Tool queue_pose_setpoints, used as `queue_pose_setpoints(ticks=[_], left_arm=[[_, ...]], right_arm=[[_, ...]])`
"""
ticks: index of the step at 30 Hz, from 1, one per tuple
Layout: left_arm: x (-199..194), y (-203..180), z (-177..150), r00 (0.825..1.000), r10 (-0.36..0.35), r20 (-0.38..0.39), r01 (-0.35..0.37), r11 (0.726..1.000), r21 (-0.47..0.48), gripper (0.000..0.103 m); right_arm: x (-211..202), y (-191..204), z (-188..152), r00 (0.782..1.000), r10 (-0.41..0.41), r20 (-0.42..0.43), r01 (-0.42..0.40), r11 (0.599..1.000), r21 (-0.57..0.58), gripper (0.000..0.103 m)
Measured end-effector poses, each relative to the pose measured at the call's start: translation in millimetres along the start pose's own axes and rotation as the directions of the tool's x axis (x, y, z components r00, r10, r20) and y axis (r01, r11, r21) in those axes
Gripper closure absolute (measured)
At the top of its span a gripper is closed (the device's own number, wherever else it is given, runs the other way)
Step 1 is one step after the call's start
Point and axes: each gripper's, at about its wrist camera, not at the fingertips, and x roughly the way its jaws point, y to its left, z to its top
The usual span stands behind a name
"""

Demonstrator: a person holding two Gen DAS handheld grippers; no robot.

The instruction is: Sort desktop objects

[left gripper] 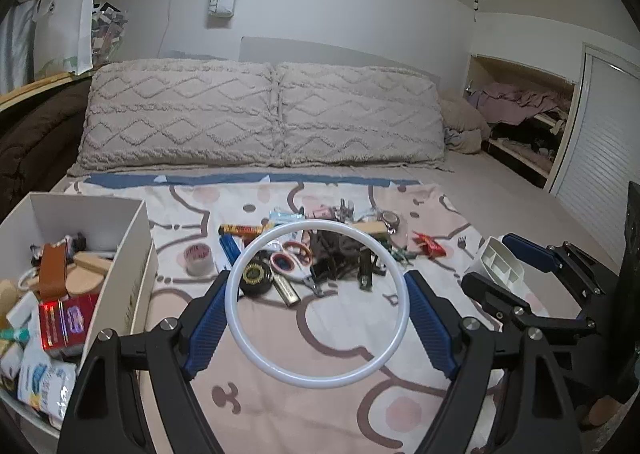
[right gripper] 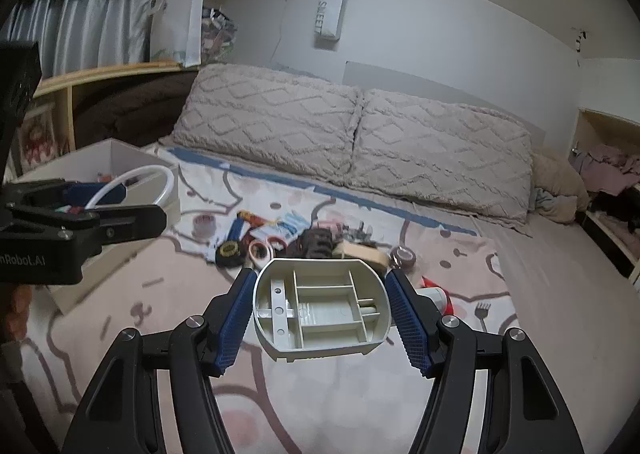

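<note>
While both tools are loaded, I read the sort as roughly half done. My left tool (left gripper: 318, 308) is clamped on a white plastic ring (left gripper: 244, 318), blue pads pressing its two sides, held above the patterned bedspread (left gripper: 340, 338) at frame centre. My right tool (right gripper: 322, 312) grips a cream compartmented organizer tray (right gripper: 320, 306) across its short ends, also clear of the bed.

At the lower left of the left view, the white storage box (left gripper: 132, 254) already holds a good many items: a brown leather strap, a red carton, small packets. Still loose in the middle of the bedspread is a cluster (left gripper: 304, 258): scissors, a tape roll, a black round item, a blue pen-like thing, a watch, a red wrapper and several dark pieces I cannot identify.

I judge the ring and tray still need placing, then the cluster remains.
</note>
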Motion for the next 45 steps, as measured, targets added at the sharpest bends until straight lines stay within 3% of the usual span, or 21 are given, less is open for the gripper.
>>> queue_pose_setpoints(ticks=[9,29,35,45], left_arm=[[-5.0,39.7,20.6,0.996,0.056,0.067,-0.053,0.998,-0.044,0.020],[-36.8,140.8,22.3,0.968,0.221,0.120,-0.197,0.964,-0.180,0.019],[-50.4,167.0,17.9,0.950,0.286,0.123,-0.256,0.943,-0.213,0.019],[-71.8,212.9,6.4,0.901,0.417,0.117,-0.377,0.888,-0.263,0.019]], right_arm=[[13.3,5.5,20.1,1.000,-0.003,0.014,0.003,1.000,0.005,0.036],[34.7,63.9,67.8,0.995,0.085,0.061,-0.085,0.996,-0.005,0.036],[36.5,86.5,80.2,0.990,0.125,0.062,-0.124,0.992,-0.023,0.036],[40.4,121.9,101.7,0.978,0.197,0.065,-0.194,0.980,-0.040,0.036]])
